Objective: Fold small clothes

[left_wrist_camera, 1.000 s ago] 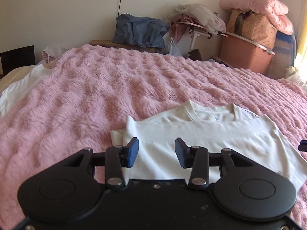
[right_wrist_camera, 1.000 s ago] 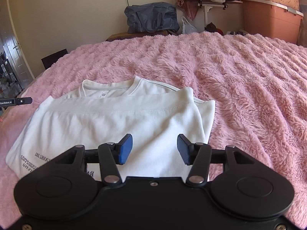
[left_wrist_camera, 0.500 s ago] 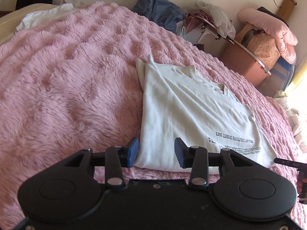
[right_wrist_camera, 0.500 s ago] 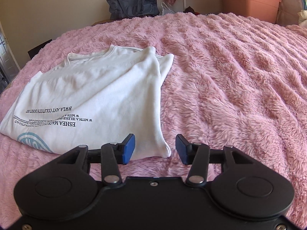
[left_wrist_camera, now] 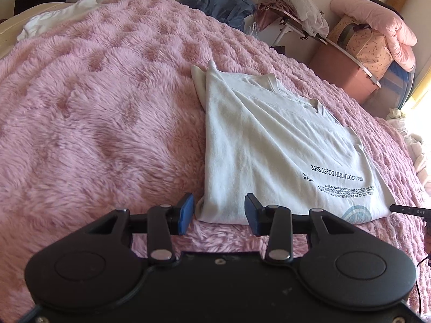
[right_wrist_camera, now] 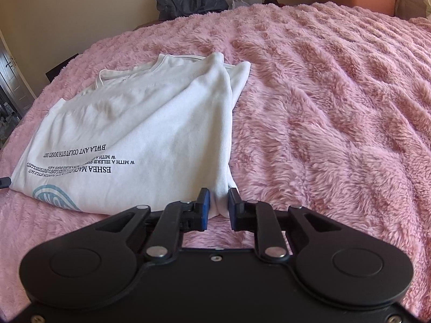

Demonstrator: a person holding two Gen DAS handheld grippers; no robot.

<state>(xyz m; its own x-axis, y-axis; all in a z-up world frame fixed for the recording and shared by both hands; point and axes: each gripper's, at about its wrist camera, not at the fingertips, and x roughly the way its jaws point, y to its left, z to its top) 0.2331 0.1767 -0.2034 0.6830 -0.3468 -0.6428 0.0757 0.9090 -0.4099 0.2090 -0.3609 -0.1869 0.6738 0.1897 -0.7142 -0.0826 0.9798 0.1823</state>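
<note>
Nearest in the right wrist view, the right tool (right_wrist_camera: 217, 206) has its blue pads drawn close together on the near right corner of the white T-shirt (right_wrist_camera: 140, 134); a small bunch of fabric sits pinched between them. In the left wrist view the left tool (left_wrist_camera: 218, 214) stands wide apart, holding nothing, its pads on either side of the shirt's near left corner just above the fluffy pile.

The T-shirt lies partly folded on the pink blanket (left_wrist_camera: 94, 113) that covers the bed, printed end toward the tools, black lettering and a pale blue circular print upside down along the near hem. Its left edge runs straight away from the left tool to a far corner where a folded layer pokes up in a point. Its right edge, seen from the right tool, is a rounded fold running away to a bunched sleeve. The collar lies at the far end.

On both sides of the shirt and beyond the collar the blanket stretches wide and bare of other things.

Past the shirt's far end, beyond the bed, a dark blue bag (left_wrist_camera: 221, 2) sits against the wall, with a heap of clothes (left_wrist_camera: 293, 8) and a brown storage box (left_wrist_camera: 347, 70) to the right of it.
</note>
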